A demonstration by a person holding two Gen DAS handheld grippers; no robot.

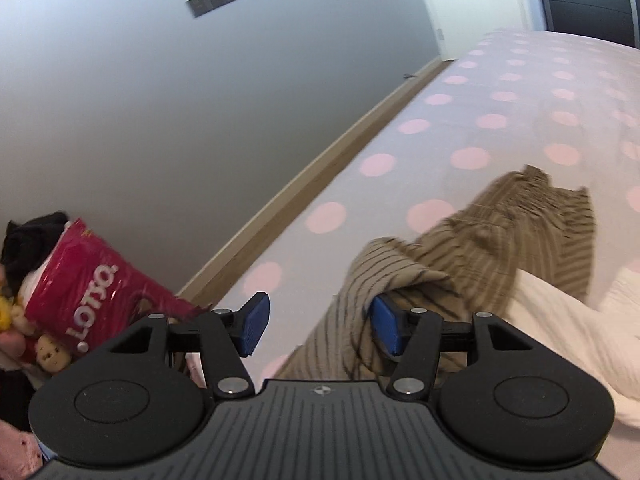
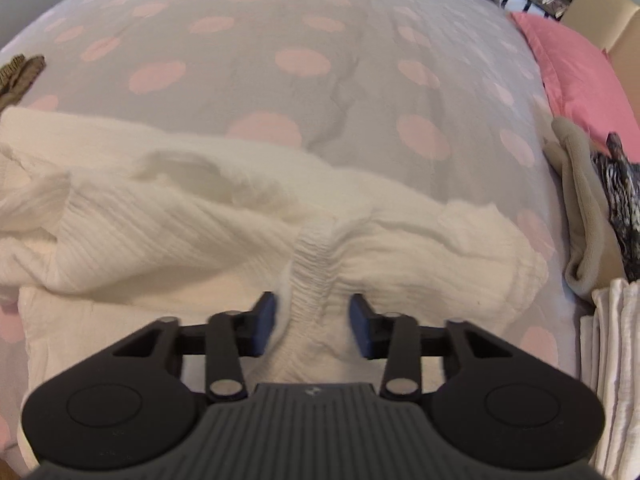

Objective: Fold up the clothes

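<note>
White garment (image 2: 248,216) ridge btwn right gripper (image 2: 312,326) pads

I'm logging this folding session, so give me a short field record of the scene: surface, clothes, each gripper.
surface: bed sheet, grey with pink dots
white garment: crumpled, its gathered band between the right gripper's pads
striped garment: brown, heaped, partly draped over one left gripper pad
left gripper: open, clamping nothing
right gripper: open around the band, pads not pressing
side items: pink pillow, red bag
</note>
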